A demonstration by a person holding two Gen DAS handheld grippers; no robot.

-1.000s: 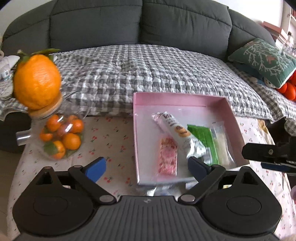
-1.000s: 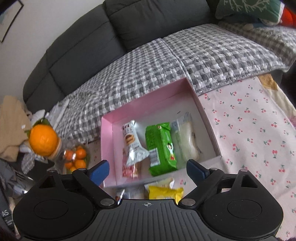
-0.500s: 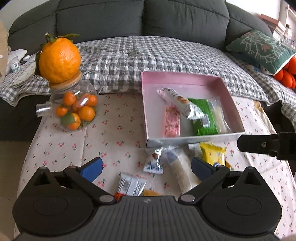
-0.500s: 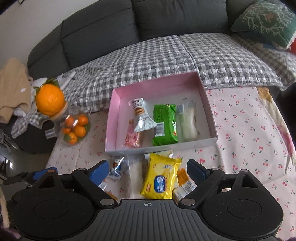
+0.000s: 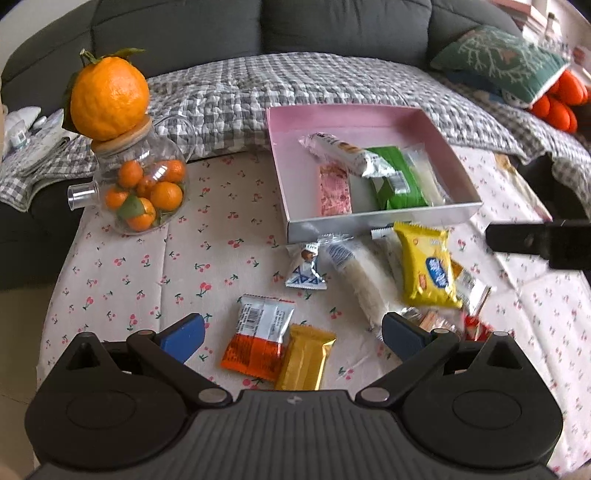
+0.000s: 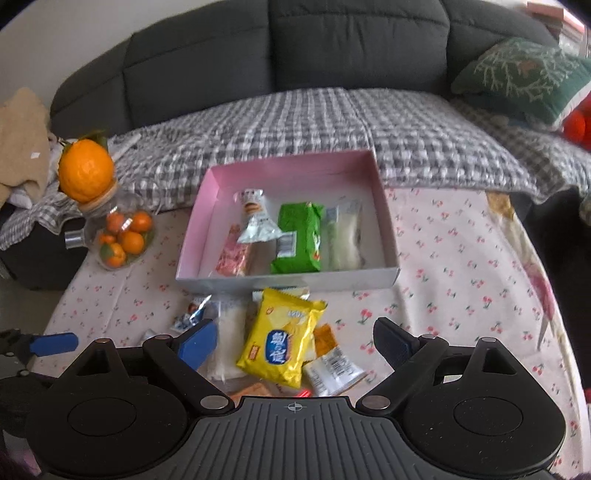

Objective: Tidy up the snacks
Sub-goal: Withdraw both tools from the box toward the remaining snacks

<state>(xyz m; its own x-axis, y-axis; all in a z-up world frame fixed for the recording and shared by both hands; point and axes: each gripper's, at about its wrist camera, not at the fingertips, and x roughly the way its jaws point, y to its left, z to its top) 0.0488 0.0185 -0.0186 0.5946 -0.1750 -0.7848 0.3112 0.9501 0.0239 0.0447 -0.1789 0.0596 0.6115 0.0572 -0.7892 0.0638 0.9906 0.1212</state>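
Snacks scattered on the cherry-print desk point(image 5: 155, 266) before a pink box point(image 5: 384, 220).

The left claw point(image 5: 291, 334) hangs wide open over an orange-and-silver packet point(image 5: 260, 338) and a gold bar point(image 5: 306, 357) — a yellow bag point(image 5: 426, 267) lies further right, a glass jar of tangerines point(image 5: 142, 188) at the far left.

A dark grey sofa point(image 6: 295, 48) fills the back of the room under a pale wall point(image 6: 74, 33), its seat covered by a grey checked blanket point(image 6: 314, 125), with a green cushion point(image 6: 524, 77) at its right end, daylight falling softly.
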